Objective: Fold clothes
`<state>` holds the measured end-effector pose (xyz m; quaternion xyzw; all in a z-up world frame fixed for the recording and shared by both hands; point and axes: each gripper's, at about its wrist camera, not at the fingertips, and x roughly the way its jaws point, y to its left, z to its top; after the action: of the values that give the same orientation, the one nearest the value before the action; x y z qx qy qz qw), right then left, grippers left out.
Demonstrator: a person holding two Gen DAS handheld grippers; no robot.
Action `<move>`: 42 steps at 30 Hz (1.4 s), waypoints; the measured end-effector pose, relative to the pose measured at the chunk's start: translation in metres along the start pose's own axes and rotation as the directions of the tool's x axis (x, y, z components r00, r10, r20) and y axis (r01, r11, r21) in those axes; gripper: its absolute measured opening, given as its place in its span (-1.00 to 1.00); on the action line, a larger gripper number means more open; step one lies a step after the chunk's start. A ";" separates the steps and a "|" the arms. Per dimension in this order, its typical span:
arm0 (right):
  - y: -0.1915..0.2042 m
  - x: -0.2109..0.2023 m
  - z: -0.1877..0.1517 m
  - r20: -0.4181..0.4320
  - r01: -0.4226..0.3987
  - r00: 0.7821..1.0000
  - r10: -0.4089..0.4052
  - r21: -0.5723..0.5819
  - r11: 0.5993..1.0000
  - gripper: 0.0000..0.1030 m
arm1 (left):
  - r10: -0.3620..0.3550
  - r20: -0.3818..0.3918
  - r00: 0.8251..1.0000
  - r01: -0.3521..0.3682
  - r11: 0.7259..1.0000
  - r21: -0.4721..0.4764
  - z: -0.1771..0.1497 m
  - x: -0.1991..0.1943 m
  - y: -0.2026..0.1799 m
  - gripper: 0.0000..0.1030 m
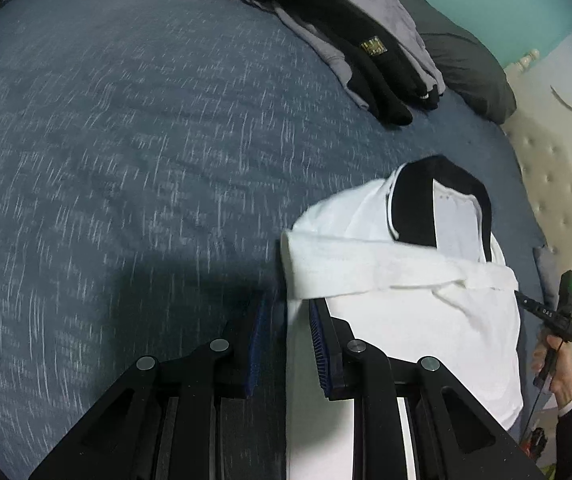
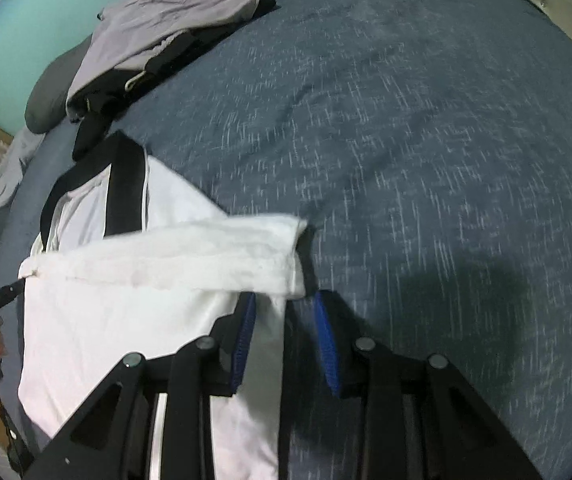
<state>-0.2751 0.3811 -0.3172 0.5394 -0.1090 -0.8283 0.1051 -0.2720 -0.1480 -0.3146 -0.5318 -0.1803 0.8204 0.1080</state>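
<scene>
White shirt (image 1: 426, 320) hangs over the near bed (image 1: 126, 160), its folded hem pinched between the narrow left gripper (image 1: 286, 312) and right gripper (image 2: 286, 312). I judge one corner could slip, skewing the fold.

A white shirt with a black collar (image 1: 406, 280) lies on a blue-grey heathered bedspread (image 1: 126, 160), toward four o'clock in the left wrist view. Its hem edge is doubled back as a band across the chest. The left gripper (image 1: 286, 316) enters from six o'clock, its blue-padded jaws standing a little apart at the band's left corner, with white cloth between them; whether the pads press it is unclear. At one o'clock rests a grey and black garment (image 1: 346, 32) beside a dark pillow (image 1: 470, 76). At four o'clock, a hand (image 1: 558, 364) grips a black handle.
</scene>
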 end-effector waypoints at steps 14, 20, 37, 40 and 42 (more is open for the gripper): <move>-0.015 0.001 0.049 0.081 -0.003 0.997 -0.003 0.073 0.997 -0.41 | 0.018 0.064 0.998 -0.016 0.999 -0.046 0.048 0.011 0.007 -0.54; -0.025 -0.002 0.040 0.083 -0.077 0.994 0.071 0.069 0.995 -0.40 | -0.012 0.075 0.997 0.015 0.999 -0.048 0.038 0.006 0.015 -0.45; -0.014 0.019 0.051 0.111 -0.044 0.993 0.040 0.029 0.999 -0.32 | -0.102 0.125 0.987 0.108 0.994 -0.036 0.042 0.017 0.013 -0.12; -0.011 0.018 0.049 0.122 -0.049 0.991 0.048 0.008 0.999 -0.47 | -0.112 0.123 0.986 0.113 0.994 -0.001 0.040 0.015 0.009 -0.13; -0.007 0.018 0.046 0.121 -0.049 0.991 0.050 -0.010 0.999 -0.63 | -0.112 0.106 0.988 0.110 0.994 0.023 0.038 0.017 0.005 -0.19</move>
<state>-0.3251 0.3858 -0.3165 0.4849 -0.1258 -0.8570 0.1207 -0.3133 -0.1528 -0.3168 -0.4751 -0.2081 0.8420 0.1483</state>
